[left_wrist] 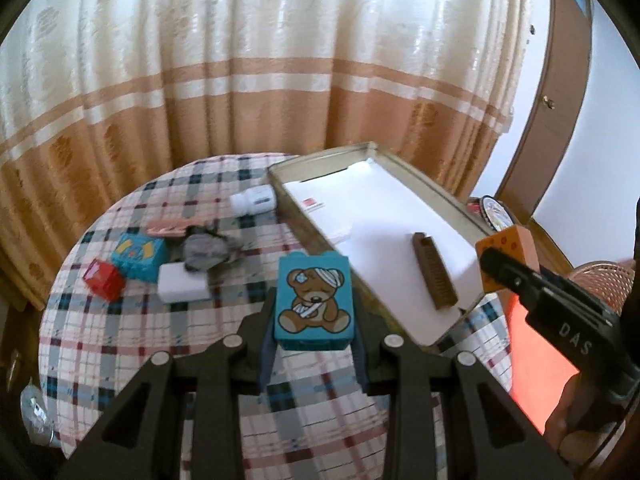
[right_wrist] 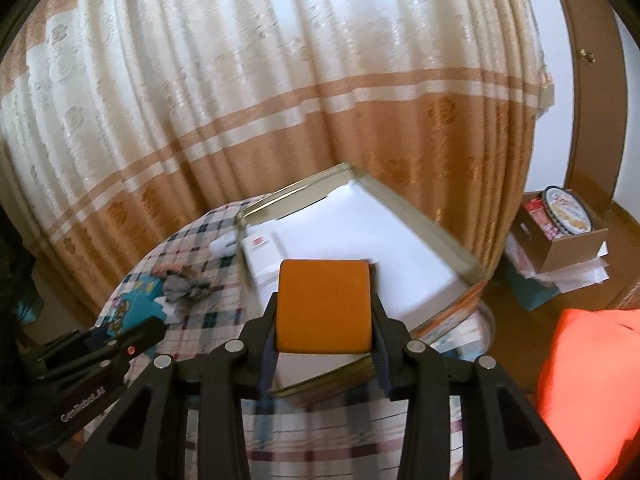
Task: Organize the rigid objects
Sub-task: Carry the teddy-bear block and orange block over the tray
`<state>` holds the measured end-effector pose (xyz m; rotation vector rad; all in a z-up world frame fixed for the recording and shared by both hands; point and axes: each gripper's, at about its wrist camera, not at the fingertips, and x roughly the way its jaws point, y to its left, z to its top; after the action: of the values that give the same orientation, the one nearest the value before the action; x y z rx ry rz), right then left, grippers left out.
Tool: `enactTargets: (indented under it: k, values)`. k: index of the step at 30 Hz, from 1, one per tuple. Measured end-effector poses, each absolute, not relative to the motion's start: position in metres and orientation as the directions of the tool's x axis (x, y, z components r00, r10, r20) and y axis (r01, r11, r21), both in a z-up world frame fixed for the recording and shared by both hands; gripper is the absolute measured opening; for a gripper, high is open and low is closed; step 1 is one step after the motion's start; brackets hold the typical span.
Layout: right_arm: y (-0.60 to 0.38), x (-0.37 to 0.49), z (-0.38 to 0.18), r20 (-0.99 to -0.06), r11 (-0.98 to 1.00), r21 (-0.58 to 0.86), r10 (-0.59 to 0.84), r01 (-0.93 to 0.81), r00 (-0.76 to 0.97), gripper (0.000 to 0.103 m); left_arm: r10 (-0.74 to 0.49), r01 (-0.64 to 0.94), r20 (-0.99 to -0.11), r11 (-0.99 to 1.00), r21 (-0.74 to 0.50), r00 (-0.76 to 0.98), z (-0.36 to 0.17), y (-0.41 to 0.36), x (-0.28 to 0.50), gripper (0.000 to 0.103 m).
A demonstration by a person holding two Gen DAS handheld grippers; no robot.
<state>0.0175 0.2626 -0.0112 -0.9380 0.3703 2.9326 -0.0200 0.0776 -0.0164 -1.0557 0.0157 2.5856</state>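
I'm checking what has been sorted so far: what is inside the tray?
Inside the tray lie white paper sheets and a brown brush. Whatever is beneath the paper is covered.

We saw a round table (left_wrist: 132, 344) covered with a plaid cloth of pink, white, grey and dark teal checks. Toward its far right edge lay a shallow metal tray (left_wrist: 404, 172), lined in white. On the cloth left of the tray, a white bottle (left_wrist: 254, 200) lay on its side. Nearer the left rim sat a red block (left_wrist: 103, 279), beside it a teal block (left_wrist: 140, 257) and a white block (left_wrist: 182, 282). A crumpled grey cloth (left_wrist: 206, 251) lay against the white block, and behind it lay a pink comb (left_wrist: 170, 227).
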Motion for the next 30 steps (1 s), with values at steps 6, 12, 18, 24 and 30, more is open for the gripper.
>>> enactTargets:
  k: [6, 12, 18, 24, 30]
  values:
    - [0.292, 0.012, -0.007, -0.567, -0.967, 0.183, 0.041, -0.175, -0.823, 0.042, 0.331, -0.349, -0.673, -0.93, -0.115, -0.661, -0.013, 0.105, -0.03, 0.031]
    - [0.309, -0.003, -0.006, -0.565, -0.97, 0.131, 0.099, -0.207, -0.819, 0.042, 0.337, -0.366, -0.674, -0.925, -0.104, -0.657, -0.013, 0.135, -0.047, 0.031]
    - [0.316, -0.019, -0.014, -0.577, -0.971, 0.102, 0.119, -0.216, -0.808, 0.042, 0.329, -0.371, -0.698, -0.923, -0.097, -0.636, -0.023, 0.161, -0.062, 0.031]
    - [0.324, -0.033, -0.023, -0.588, -0.97, 0.074, 0.144, -0.23, -0.796, 0.042, 0.312, -0.369, -0.723, -0.926, -0.086, -0.617, -0.035, 0.178, -0.075, 0.031]
    - [0.326, -0.048, -0.039, -0.612, -0.973, 0.038, 0.156, -0.226, -0.775, 0.042, 0.303, -0.362, -0.742, -0.928, -0.087, -0.598, -0.047, 0.185, -0.085, 0.031]
